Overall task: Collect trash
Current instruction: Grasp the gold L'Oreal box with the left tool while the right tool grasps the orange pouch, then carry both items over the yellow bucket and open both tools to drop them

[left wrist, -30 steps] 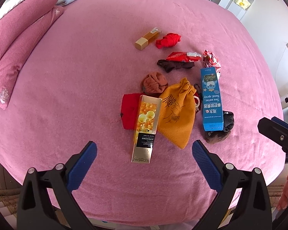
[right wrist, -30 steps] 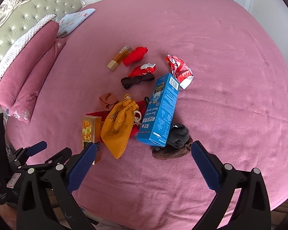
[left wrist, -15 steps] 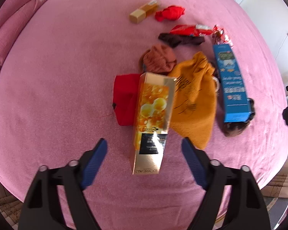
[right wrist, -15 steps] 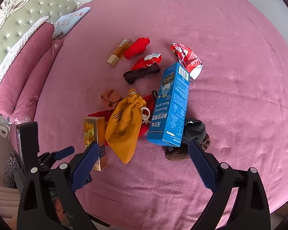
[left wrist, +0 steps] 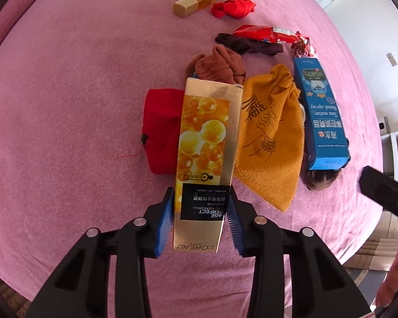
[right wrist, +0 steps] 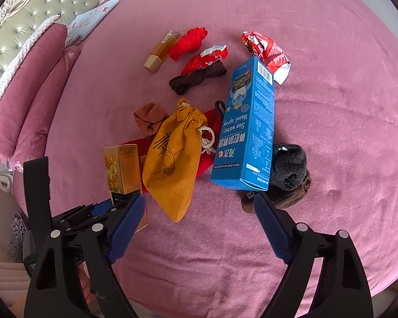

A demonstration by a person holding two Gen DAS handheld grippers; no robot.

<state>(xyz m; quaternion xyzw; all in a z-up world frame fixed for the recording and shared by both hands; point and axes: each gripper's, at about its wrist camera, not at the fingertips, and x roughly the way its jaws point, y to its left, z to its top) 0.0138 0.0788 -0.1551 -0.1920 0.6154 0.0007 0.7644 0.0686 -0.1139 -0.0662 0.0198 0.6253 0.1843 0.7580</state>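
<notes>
**Gold carton between the closing left claw**

Gold carton [left wrist: 207,143] flat on the pink bed [left wrist: 66,106], near end between the blue pads [left wrist: 165,225] of the left claw [left wrist: 199,220]. Jaws closing, pads hard against both sides of the carton; firm pressure cannot be told. Far end overlapping a red cloth [left wrist: 159,129], just beside an orange drawstring pouch [left wrist: 273,137]. Brown sock [left wrist: 220,66] just past the carton's far end.

Blue nasal spray box [right wrist: 249,132] lying past the right claw [right wrist: 199,212], near corner propped on a dark plush bundle [right wrist: 286,169]. Right claw wide apart and narrowing a little, nothing between the jaws, one pad [right wrist: 270,225] near the box's near end.

Farther off: amber bottle [right wrist: 161,51], red knotted cloth [right wrist: 189,42], two red wrappers [right wrist: 207,58] [right wrist: 265,50], dark band [right wrist: 199,78]. Pink pillows [right wrist: 26,87] at the bed's head.
</notes>
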